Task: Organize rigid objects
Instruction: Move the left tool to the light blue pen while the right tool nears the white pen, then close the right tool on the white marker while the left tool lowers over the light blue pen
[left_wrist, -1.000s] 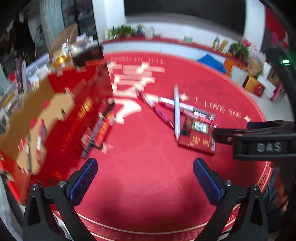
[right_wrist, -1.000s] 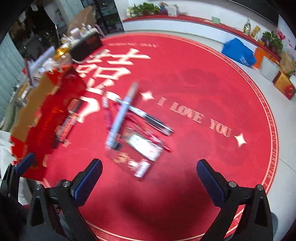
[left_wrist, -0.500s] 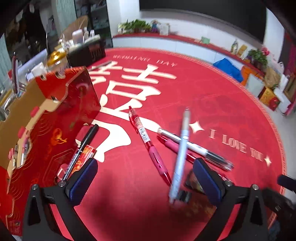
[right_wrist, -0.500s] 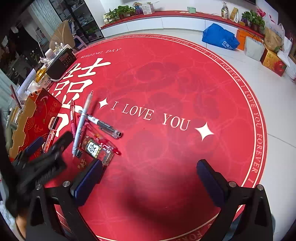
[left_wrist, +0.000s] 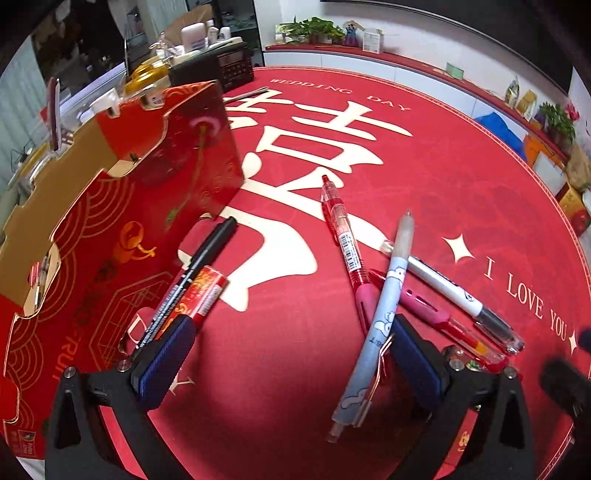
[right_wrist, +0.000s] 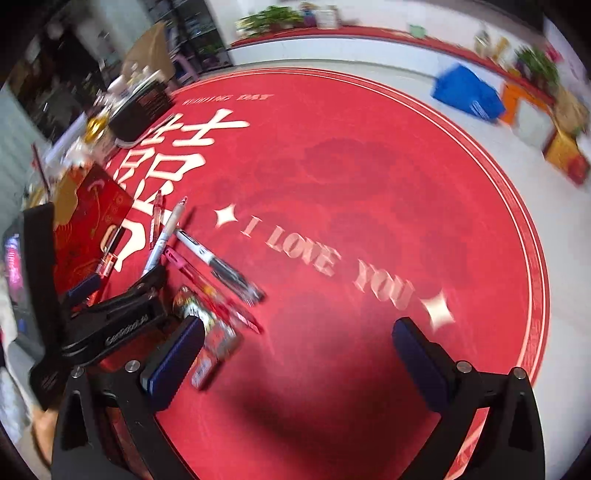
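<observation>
Round red mat (left_wrist: 424, 155) on pale floor (right_wrist: 546, 122), planted ledge (left_wrist: 332, 50) behind

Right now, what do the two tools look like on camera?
Both match: the left tool and right tool have black angular plastic arms with silver screws and dark blue ribbed pads. In the right view, the left tool's side carries white lettering, too blurred to read.

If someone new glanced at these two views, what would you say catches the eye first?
Probably the round red mat with large cream characters and "I LOVE YOU", filling both views. Next, the crossed pile of pens on it, a pale blue pen lying over the red ones, just ahead of the open left gripper. To the left stands a red and gold box, a black marker beside it.
</observation>
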